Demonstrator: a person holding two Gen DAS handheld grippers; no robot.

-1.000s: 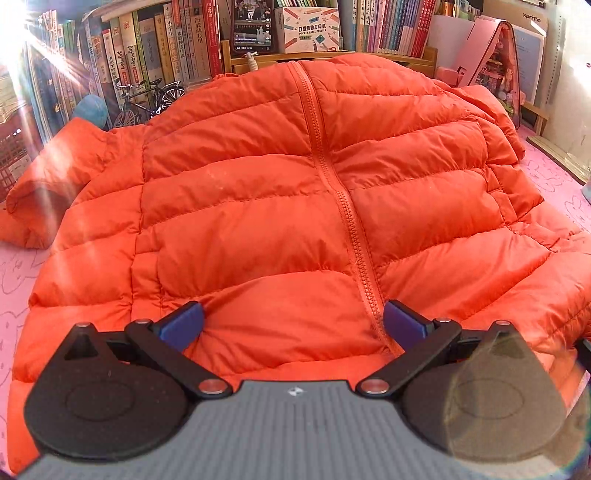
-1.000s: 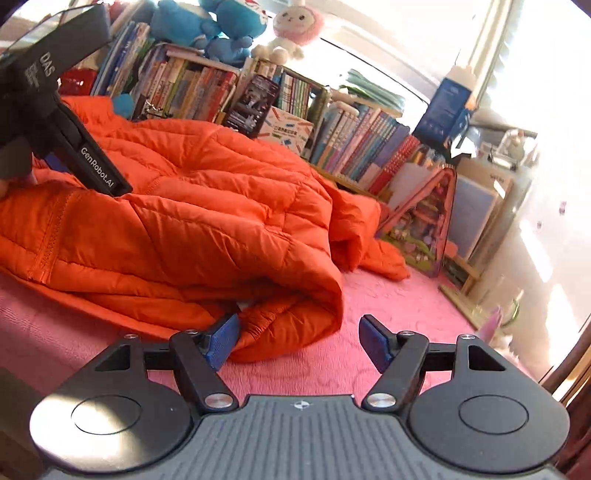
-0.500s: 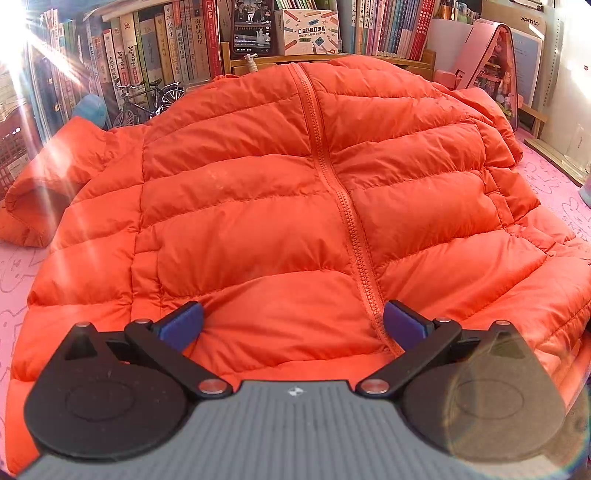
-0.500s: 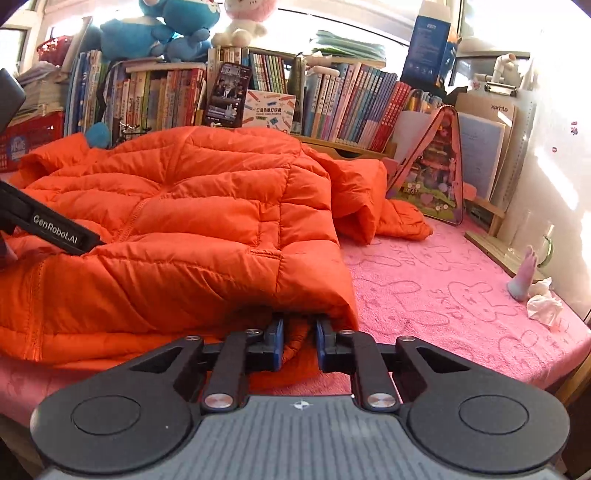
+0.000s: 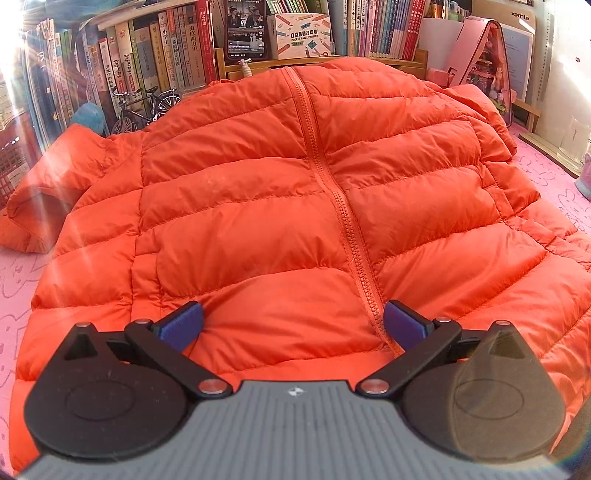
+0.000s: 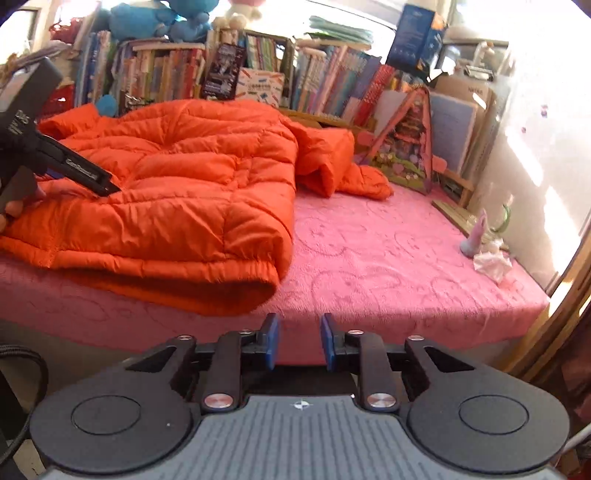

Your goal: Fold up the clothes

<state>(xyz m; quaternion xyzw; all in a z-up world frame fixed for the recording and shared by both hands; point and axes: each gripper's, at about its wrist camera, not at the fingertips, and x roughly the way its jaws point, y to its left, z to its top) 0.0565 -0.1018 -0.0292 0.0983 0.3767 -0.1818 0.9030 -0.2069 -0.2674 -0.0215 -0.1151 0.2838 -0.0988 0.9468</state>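
Observation:
An orange puffer jacket lies zipped, front up, on a pink bedspread. My left gripper is wide open and rests low over the jacket's hem beside the zipper. In the right wrist view the jacket lies to the left, its near right corner folded under, a sleeve bunched at the far side. My right gripper is partly open and empty, in front of the bed's near edge, apart from the jacket. The left gripper shows at far left on the jacket.
A bookshelf full of books runs behind the bed. A triangular toy house stands at the back right. A small figurine and crumpled tissue lie by the bed's right edge. Plush toys sit on top of the shelf.
My right gripper was shut on the jacket's corner half a second ago; it has let go, opened partway and pulled back off the bed. The left gripper has barely moved.

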